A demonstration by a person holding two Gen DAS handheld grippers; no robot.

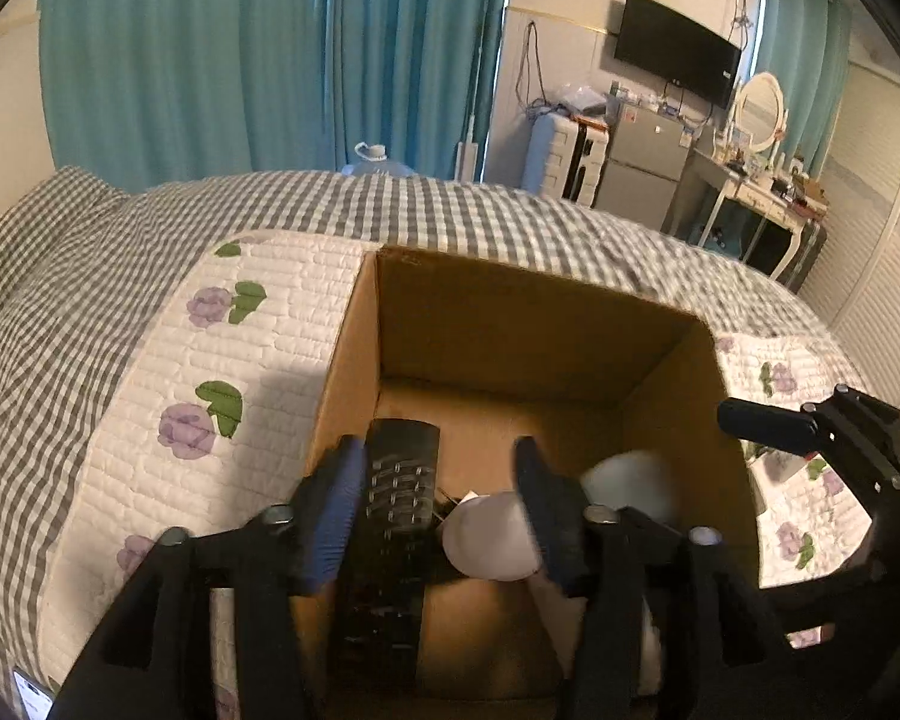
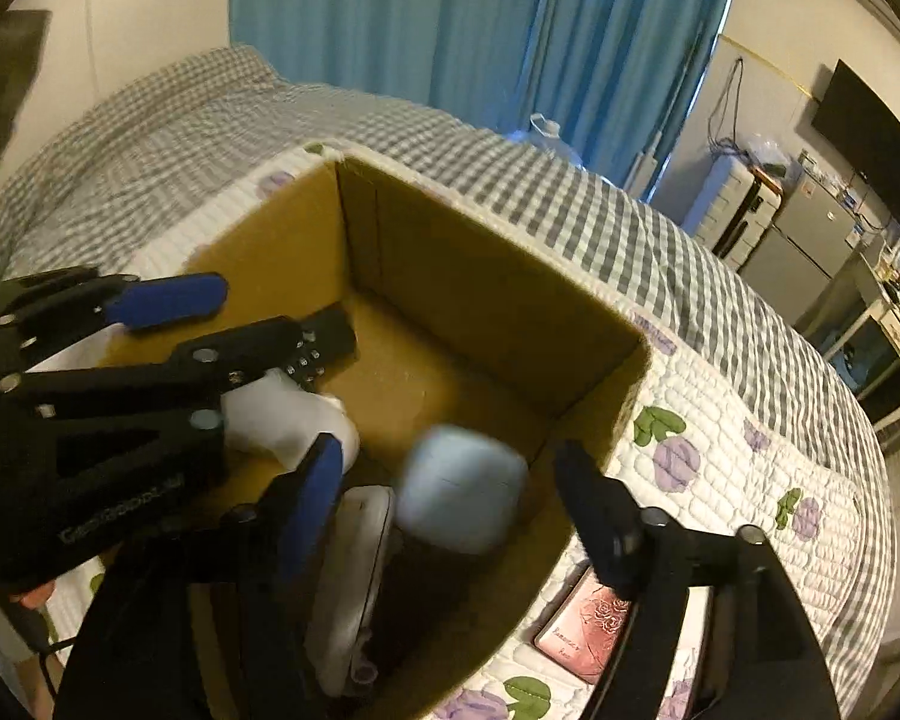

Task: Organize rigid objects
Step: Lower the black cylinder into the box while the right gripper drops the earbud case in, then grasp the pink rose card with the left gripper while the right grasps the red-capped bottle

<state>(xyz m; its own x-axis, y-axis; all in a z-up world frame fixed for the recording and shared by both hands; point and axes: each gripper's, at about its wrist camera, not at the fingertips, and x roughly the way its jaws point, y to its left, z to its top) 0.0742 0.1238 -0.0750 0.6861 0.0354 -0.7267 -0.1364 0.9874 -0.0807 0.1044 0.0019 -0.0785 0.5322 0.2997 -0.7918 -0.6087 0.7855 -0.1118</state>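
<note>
An open cardboard box (image 1: 510,312) stands on the quilted bed. In the left wrist view my left gripper (image 1: 437,447) hangs over its near left part, jaws apart. A black remote control (image 1: 399,492) lies between them against the left finger, clear of the right one. Beside it rests a white rounded object (image 1: 492,534). My right gripper (image 2: 447,450) is open over the box's right part. A pale blue rounded case (image 2: 462,492), blurred, sits between its fingers and touches neither. The left gripper (image 2: 282,312) shows at the left of the right wrist view, above the remote (image 2: 324,342).
A white curved device (image 2: 354,570) lies low in the box near me. A pink booklet (image 2: 588,624) sits on the floral quilt (image 2: 720,450) outside the box's right wall. Grey checked bedding (image 1: 150,222) spreads beyond. Curtains, a fridge and a dressing table stand far off.
</note>
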